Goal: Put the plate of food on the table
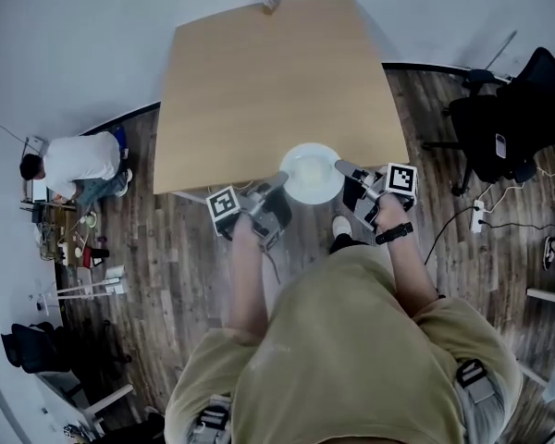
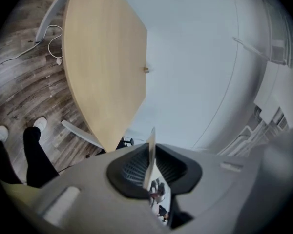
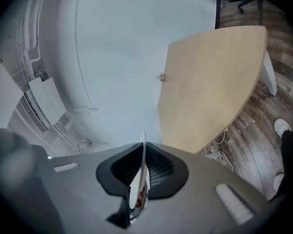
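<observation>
A round white plate (image 1: 312, 172) is held over the near edge of the light wooden table (image 1: 259, 81). My left gripper (image 1: 279, 184) is shut on its left rim and my right gripper (image 1: 343, 168) on its right rim. Whether the plate rests on the table I cannot tell. In the left gripper view the plate's rim (image 2: 151, 147) stands edge-on between the dark pads (image 2: 132, 168) of the left gripper (image 2: 152, 167). The right gripper view shows the same rim (image 3: 143, 152) pinched in the right gripper (image 3: 142, 172), with a bit of reddish food (image 3: 141, 194) behind it.
A small object (image 1: 270, 4) sits at the table's far edge. A person (image 1: 74, 163) crouches on the wooden floor at the left beside clutter. Black office chairs (image 1: 504, 128) and cables (image 1: 486, 213) stand at the right. My own legs and shoes (image 1: 341, 228) are under the near edge.
</observation>
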Demonstrator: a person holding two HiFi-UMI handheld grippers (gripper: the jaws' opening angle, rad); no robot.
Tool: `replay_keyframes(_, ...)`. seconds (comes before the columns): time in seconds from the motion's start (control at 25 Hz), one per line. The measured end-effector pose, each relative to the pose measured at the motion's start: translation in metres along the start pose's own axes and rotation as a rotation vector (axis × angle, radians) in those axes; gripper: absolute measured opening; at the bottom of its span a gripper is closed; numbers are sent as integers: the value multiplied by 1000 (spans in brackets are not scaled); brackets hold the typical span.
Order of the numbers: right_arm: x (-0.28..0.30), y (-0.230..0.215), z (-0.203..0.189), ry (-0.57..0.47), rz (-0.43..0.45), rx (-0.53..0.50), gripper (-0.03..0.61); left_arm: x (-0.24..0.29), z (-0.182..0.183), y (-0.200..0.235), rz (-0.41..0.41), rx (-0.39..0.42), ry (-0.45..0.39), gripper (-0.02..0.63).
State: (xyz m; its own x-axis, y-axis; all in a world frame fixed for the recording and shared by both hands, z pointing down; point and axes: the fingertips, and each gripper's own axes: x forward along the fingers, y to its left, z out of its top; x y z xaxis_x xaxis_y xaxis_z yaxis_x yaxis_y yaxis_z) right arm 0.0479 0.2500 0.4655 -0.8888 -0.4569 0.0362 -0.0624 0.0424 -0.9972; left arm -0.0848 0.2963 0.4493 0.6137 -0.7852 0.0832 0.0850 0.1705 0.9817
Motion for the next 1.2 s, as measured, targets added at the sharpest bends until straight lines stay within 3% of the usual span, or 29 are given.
replay_keyframes(0.12, 25, 1, 58, 14, -3, -8, 20, 52, 35, -10, 9, -4, -29, 35)
replay_keyframes(0.28, 31, 6, 86, 18, -13, -26, 20, 77, 45, -19, 1, 8, -43, 35)
replay_keyframes(0.52, 34, 11, 91, 28, 13, -78, 20, 79, 46, -23, 5, 70, -75, 32)
replay_keyframes(0.72, 41, 5, 107, 62, -35, -151, 21, 94, 53, -25, 23, 138, -113, 28)
replay_keyframes(0.92, 55, -24, 133, 98, -78, -98, 23, 123, 75, -6, 104, 158, -130, 21)
replay_keyframes(1.04, 62, -49, 159, 103, -125, -88, 25, 150, 90, 13, 172, 216, -118, 17)
replay_keyframes(1.2, 76, -64, 174, 101, -174, -86, 23, 164, 107, 22, 180, 234, -66, 14)
